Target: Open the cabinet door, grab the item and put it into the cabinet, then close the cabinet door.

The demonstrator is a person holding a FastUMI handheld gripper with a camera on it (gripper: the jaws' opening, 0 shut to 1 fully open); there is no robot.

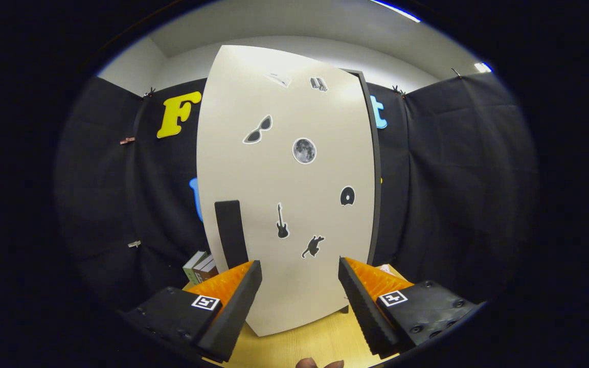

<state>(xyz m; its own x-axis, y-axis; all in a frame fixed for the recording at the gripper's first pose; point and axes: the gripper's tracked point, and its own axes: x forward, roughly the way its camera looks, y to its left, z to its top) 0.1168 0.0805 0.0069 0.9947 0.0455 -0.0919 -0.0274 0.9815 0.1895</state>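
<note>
Apparently cabinet door sits shut or nearly so. Hand-held gripper spread wide, holding nothing, facing it. Fits pre-opening or post-closing; books lie beside.

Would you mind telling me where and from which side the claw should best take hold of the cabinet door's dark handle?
Grip the dark vertical handle around its middle, coming straight on. It is a tall narrow bar near one edge of the cabinet door, so the open claw should probably shift across until its fingers straddle the bar's two long sides.
</note>
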